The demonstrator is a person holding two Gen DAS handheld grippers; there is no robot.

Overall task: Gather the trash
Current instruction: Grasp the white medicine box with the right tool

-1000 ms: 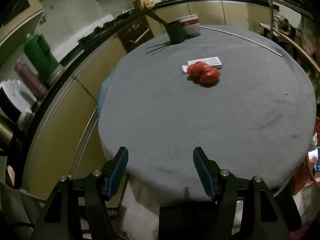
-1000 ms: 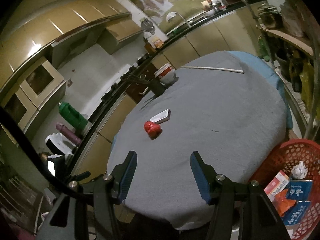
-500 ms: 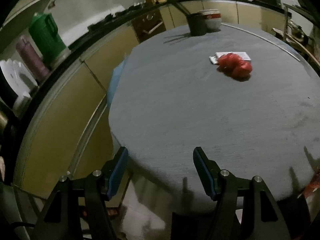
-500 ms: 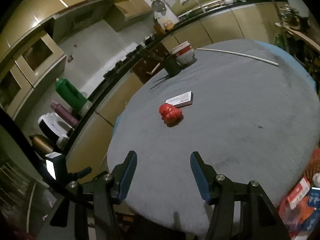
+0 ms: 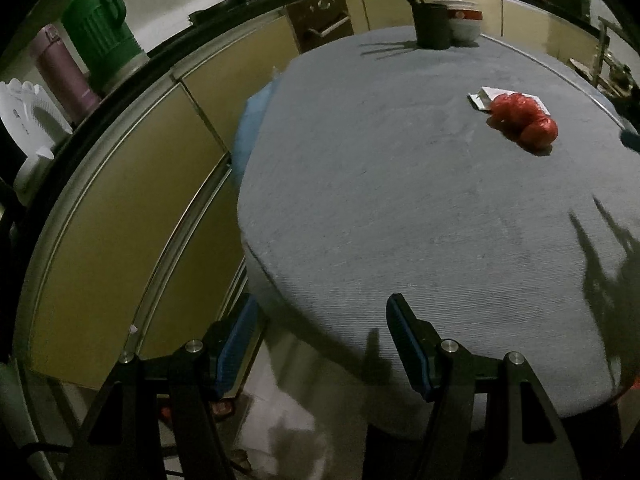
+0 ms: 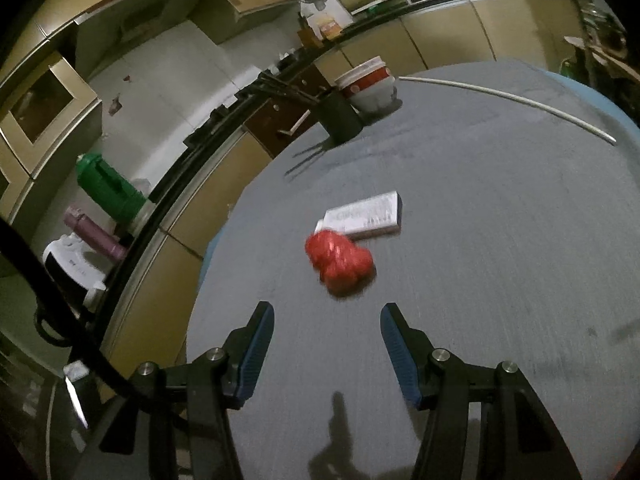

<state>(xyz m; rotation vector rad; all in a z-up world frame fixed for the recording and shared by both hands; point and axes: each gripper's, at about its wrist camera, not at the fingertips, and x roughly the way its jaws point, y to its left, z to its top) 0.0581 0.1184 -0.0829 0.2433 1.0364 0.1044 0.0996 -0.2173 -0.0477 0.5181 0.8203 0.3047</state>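
Note:
A crumpled red plastic wrapper (image 6: 340,262) lies on the grey round table (image 6: 500,280), touching a flat white carton (image 6: 366,216) just behind it. My right gripper (image 6: 327,316) is open and empty, low over the table, with the wrapper a short way ahead between the lines of its fingers. In the left wrist view the wrapper (image 5: 524,122) and carton (image 5: 486,98) lie far to the right. My left gripper (image 5: 320,320) is open and empty at the table's near left edge.
A dark utensil pot (image 6: 340,116) and a stack of red-and-white bowls (image 6: 370,88) stand at the table's far edge. A thin white rod (image 6: 508,98) lies far right. A green jug (image 5: 102,34) and purple bottle (image 5: 64,72) stand on the counter left.
My right gripper has moved forward and down toward the red wrapper; the red basket has left its view. My left gripper has swung left, so the wrapper now sits far right.

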